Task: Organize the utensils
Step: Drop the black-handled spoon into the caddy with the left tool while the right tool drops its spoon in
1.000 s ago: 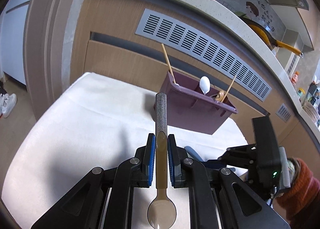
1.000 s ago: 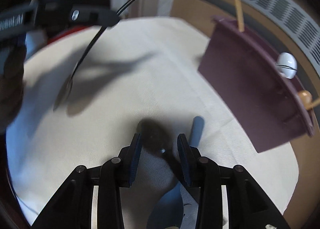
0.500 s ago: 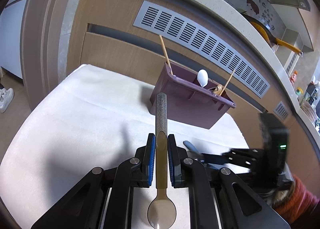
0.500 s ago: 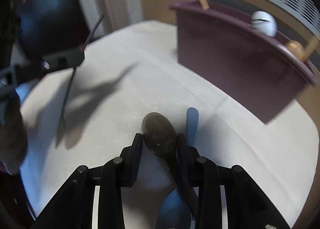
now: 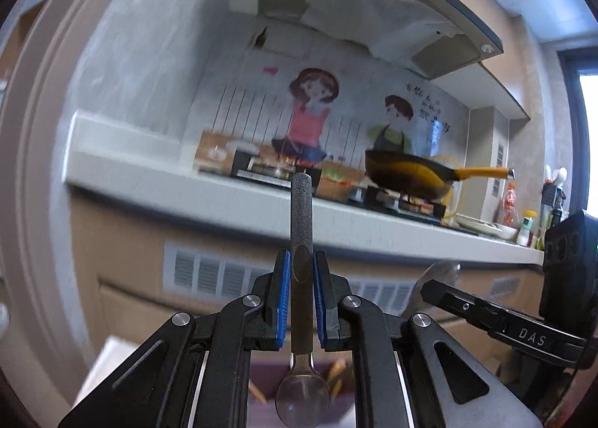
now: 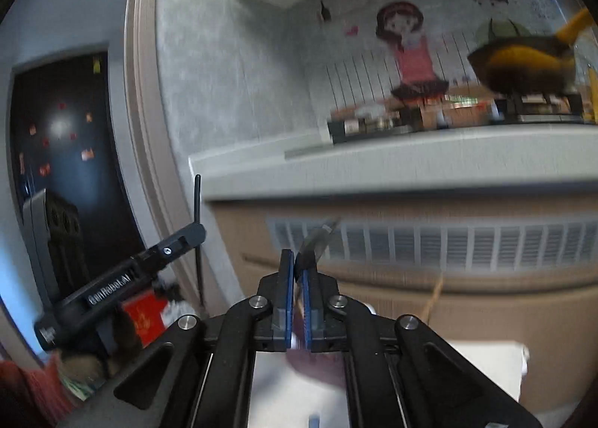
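Facing the counter (image 5: 239, 204), stove (image 5: 269, 168) and yellow pan (image 5: 411, 174).

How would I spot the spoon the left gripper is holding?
Find the grey kitchen counter with the yellow pan. In front of it, the left gripper clamps a brownish see-through spoon; unlike anything nearby, its handle ends in a rough grey tip.

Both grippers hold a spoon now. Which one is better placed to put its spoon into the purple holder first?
Probably the left gripper: its spoon sits straight between the pads, directly above the purple holder. The right gripper pinches its dark spoon tilted.
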A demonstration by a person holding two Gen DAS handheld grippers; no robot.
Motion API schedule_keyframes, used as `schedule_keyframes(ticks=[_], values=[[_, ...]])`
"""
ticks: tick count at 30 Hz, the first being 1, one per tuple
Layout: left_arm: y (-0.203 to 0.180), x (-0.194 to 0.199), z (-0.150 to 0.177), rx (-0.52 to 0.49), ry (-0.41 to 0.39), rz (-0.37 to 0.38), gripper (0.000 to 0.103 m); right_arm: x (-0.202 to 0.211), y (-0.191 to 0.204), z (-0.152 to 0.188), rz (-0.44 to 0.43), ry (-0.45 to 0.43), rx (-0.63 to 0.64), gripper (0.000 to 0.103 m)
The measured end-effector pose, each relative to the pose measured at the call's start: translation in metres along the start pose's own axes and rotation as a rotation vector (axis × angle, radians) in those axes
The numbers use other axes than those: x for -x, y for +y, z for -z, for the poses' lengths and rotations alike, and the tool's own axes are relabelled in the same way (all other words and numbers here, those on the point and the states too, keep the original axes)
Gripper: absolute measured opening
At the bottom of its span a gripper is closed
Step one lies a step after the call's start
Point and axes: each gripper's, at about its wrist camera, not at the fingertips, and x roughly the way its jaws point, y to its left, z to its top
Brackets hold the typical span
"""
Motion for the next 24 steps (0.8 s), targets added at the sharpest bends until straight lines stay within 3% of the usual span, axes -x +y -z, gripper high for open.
schedule_keyframes(ticks=[11, 17, 20, 22, 24], values=[[0.019, -0.056, 0.020, 0.028, 0.076, -0.002, 0.012, -0.039, -0.034, 0.002, 0.068, 0.054, -0.009, 0.002], [0.019, -0.058, 0.035, 0.018, 0.123, 0.012, 0.012, -0.034, -0.041, 0.015, 0.139, 0.117, 0.082, 0.002], [0.021, -0.054, 0.045, 0.022, 0.154, 0.020, 0.012, -0.035, -0.062, 0.033, 0.184, 0.216, 0.080, 0.002], [0.021, -0.051, 0.052, 0.036, 0.178, 0.027, 0.012, -0.039, -0.084, 0.053, 0.152, 0.326, 0.009, 0.007], [0.022, -0.044, 0.060, 0.041, 0.196, 0.032, 0.012, -0.044, -0.101, 0.084, 0.171, 0.439, -0.050, 0.025]])
